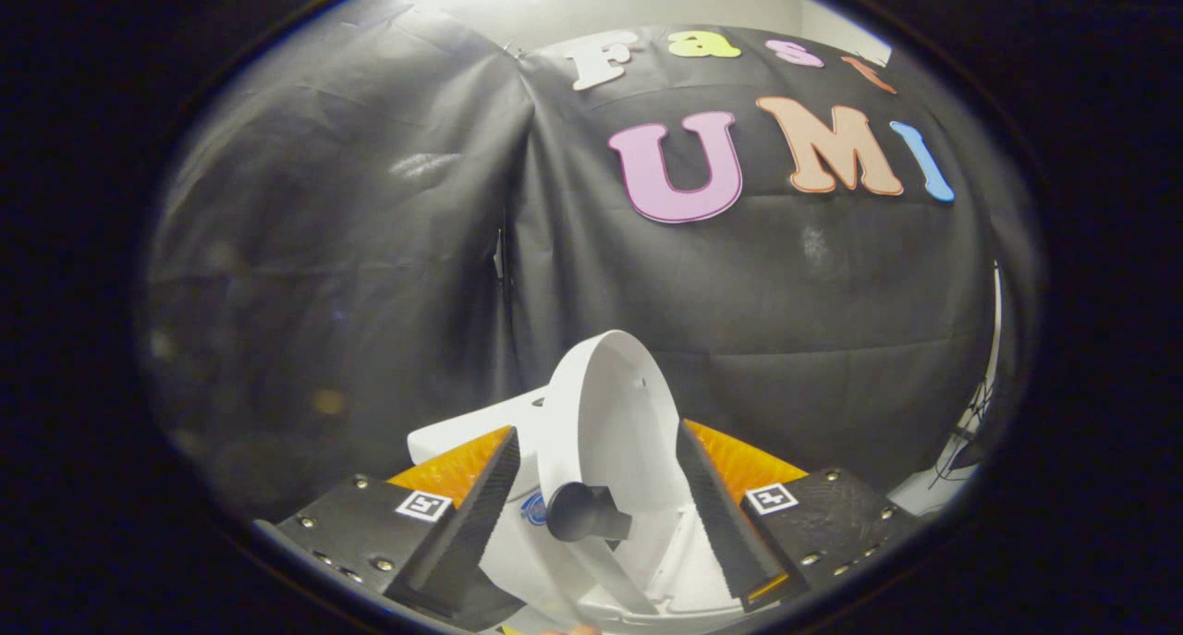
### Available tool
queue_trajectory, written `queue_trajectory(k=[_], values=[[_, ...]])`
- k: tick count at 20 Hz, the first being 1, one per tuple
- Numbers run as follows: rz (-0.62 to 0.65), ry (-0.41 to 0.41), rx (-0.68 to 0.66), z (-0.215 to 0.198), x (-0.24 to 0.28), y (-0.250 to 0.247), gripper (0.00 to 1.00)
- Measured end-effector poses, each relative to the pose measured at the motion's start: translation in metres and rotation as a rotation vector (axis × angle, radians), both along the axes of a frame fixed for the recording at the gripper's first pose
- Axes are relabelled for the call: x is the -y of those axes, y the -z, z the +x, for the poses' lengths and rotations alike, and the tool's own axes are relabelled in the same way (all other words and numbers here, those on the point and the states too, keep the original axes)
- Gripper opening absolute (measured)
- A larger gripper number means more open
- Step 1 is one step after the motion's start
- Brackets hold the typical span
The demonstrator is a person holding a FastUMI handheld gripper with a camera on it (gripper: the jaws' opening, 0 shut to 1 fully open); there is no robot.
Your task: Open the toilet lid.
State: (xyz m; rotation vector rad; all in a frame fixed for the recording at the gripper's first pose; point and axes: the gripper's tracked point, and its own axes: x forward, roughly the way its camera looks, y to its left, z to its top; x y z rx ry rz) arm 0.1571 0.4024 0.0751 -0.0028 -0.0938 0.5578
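Because the white toilet [462, 436] sits just ahead of you, its lid [610, 413] stands raised, nearly upright and edge-on between the fingers of your hand-held gripper [596, 515]. The fingers are spread wide and grip nothing; the black knob [582, 512] juts toward you between them.

Raised toilet lid [605, 413] fills the gap between the hand-held gripper [601, 487] fingers.

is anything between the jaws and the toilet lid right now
Nothing visible. The toilet lid stands raised on edge between the gripper's open jaws, its black knob in the gap. Neither jaw clearly presses on it. Behind the lid hangs the black cloth wall.
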Motion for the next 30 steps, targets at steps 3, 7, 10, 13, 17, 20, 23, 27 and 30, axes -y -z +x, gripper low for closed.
queue_trajectory(k=[3, 7, 10, 13, 17, 20, 23, 27, 30], values=[[0.021, -0.005, 0.014, -0.002, 0.002, -0.006, 1.0], [0.023, -0.001, 0.0, 0.0, 0.004, -0.002, 1.0], [0.027, -0.002, 0.002, -0.001, 0.006, -0.005, 1.0], [0.057, -0.006, 0.018, -0.004, 0.007, -0.013, 1.0], [0.11, 0.005, 0.047, -0.008, 0.018, -0.025, 1.0], [0.155, 0.041, 0.066, -0.006, 0.036, -0.033, 1.0], [0.203, 0.094, 0.078, -0.004, 0.06, -0.039, 0.99], [0.223, 0.18, 0.073, -0.001, 0.091, -0.034, 0.99], [0.218, 0.225, 0.045, 0.002, 0.109, -0.023, 0.99]])
